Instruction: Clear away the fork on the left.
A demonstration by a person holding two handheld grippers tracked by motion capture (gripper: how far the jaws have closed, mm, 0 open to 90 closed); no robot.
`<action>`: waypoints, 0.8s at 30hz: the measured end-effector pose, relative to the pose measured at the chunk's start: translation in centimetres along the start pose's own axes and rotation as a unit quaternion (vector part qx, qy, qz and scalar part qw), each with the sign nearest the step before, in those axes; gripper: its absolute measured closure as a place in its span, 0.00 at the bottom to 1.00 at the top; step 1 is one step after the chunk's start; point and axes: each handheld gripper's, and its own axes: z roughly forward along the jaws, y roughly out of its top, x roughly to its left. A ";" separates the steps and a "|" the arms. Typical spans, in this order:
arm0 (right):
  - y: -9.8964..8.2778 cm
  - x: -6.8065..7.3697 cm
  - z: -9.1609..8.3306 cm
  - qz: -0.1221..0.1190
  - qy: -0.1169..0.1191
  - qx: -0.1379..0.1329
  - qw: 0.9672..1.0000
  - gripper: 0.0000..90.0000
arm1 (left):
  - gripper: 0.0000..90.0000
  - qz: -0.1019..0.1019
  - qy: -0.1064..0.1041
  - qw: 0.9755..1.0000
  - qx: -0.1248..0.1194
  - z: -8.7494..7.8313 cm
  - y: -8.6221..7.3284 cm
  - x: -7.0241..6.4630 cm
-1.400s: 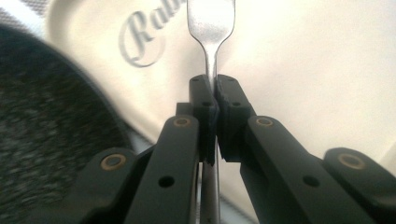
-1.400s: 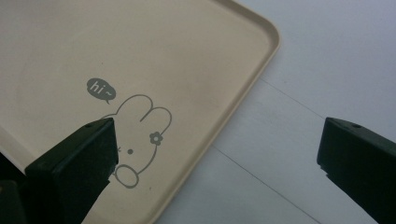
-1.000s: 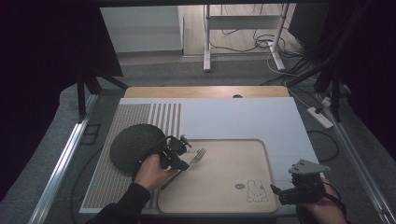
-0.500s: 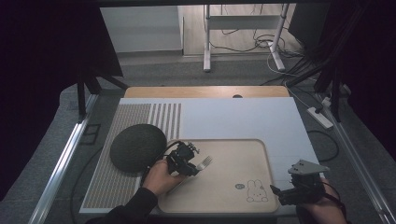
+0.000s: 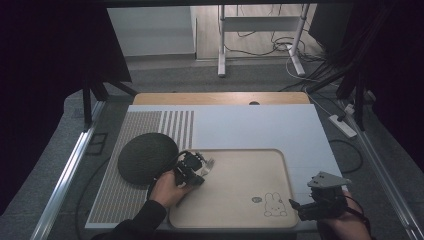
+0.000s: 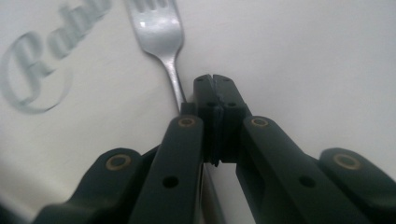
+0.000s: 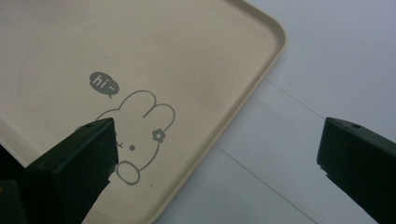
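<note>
A silver fork (image 5: 209, 163) lies low over the left end of the beige tray (image 5: 240, 175), tines pointing away from the hand. My left gripper (image 5: 192, 171) is shut on its handle. In the left gripper view the jaws (image 6: 215, 81) meet, and the fork (image 6: 159, 28) runs out past them over pale tray with grey lettering (image 6: 37, 79). My right gripper (image 5: 301, 205) hovers open at the tray's front right corner. In its own view the gripper (image 7: 215, 135) straddles the tray rim (image 7: 261, 70), beside a printed bunny (image 7: 140, 126).
A dark round mat (image 5: 145, 156) lies left of the tray, touching the left hand. Tray and mat rest on a white table cover (image 5: 250, 125) with a striped patch (image 5: 175, 125). Metal rails run along both table sides. A power strip (image 5: 342, 126) lies on the floor at right.
My left gripper carried the fork a little right over the tray, then eased back towards the tray's left end. The right gripper has stayed in place, still open.
</note>
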 end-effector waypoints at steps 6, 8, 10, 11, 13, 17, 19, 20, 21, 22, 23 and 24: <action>0.0 0.0 0.0 -0.002 -0.001 0.001 1.000 0.00 | 0.99 -0.029 0.014 0.999 -0.001 -0.6 -0.9 1.9; 0.0 0.0 0.0 -0.001 -0.001 0.000 1.000 0.00 | 0.99 -0.040 0.019 0.999 -0.004 -0.8 -1.2 2.4; 0.0 0.0 0.0 0.000 -0.002 0.000 1.000 0.00 | 0.99 -0.047 0.020 0.999 -0.004 -0.9 -1.4 2.9; 0.0 0.0 0.0 0.000 -0.003 0.000 1.000 0.00 | 0.99 -0.052 0.018 0.998 -0.006 -1.0 -1.5 3.0; 0.0 0.0 0.0 0.004 -0.003 -0.001 1.000 0.00 | 0.99 -0.056 0.014 0.998 -0.010 -1.0 -1.7 3.3; 0.0 -0.1 0.0 0.006 -0.003 -0.003 1.000 0.00 | 0.92 -0.049 0.027 0.998 -0.018 -1.1 -1.7 3.0; 0.0 -0.1 0.0 0.007 -0.003 -0.003 1.000 0.00 | 0.89 -0.043 0.037 0.998 -0.018 -1.2 -1.6 2.8; 0.0 -0.1 0.0 0.009 -0.003 -0.003 1.000 0.00 | 0.86 -0.042 0.040 0.998 -0.023 -1.3 -1.6 2.7; 0.0 -0.1 0.0 0.009 -0.002 -0.003 1.000 0.00 | 0.84 -0.040 0.041 0.998 -0.026 -1.3 -1.6 2.7; 0.0 -0.1 -0.1 0.009 -0.002 -0.002 1.000 0.00 | 0.81 -0.039 0.041 0.998 -0.028 -1.4 -1.6 2.7; 0.0 -0.1 -0.1 0.009 -0.002 -0.003 1.000 0.00 | 0.77 -0.038 0.042 0.998 -0.032 -1.5 -1.6 2.7; 0.0 -0.1 -0.1 0.009 -0.002 -0.003 1.000 0.00 | 0.74 -0.037 0.041 0.998 -0.036 -1.6 -1.7 2.7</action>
